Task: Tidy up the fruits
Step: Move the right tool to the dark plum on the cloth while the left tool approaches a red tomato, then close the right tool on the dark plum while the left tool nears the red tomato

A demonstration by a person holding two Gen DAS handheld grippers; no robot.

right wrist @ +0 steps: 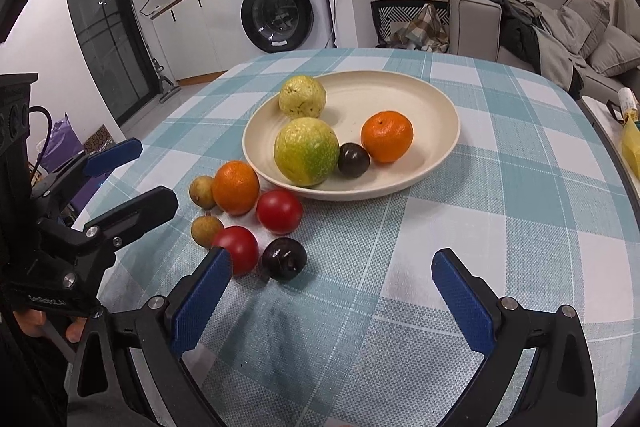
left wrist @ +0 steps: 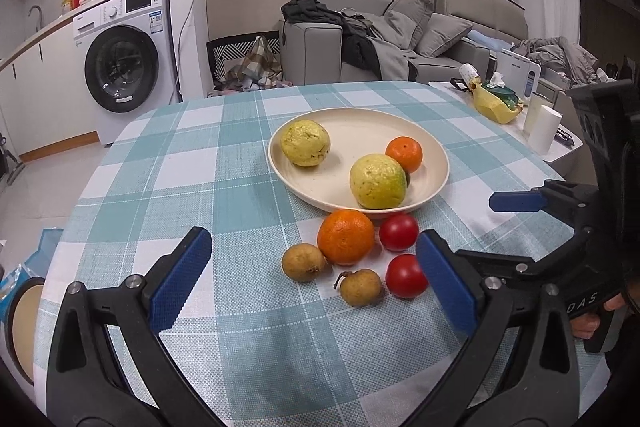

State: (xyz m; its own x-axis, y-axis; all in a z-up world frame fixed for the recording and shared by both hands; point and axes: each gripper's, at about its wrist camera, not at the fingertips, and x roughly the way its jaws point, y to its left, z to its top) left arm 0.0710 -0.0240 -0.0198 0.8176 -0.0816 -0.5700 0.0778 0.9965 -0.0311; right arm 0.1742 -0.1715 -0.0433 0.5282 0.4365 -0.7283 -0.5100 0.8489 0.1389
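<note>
A cream plate sits in the upper middle of the right wrist view. It holds two yellow-green guavas, one behind the other at its left side, a dark plum touching the nearer guava, and a small orange just right of the plum. Left of and below the plate, on the desk, lies a tight cluster: a larger orange, two red tomatoes, two brown longans, and a second dark plum lowest in the frame.
</note>
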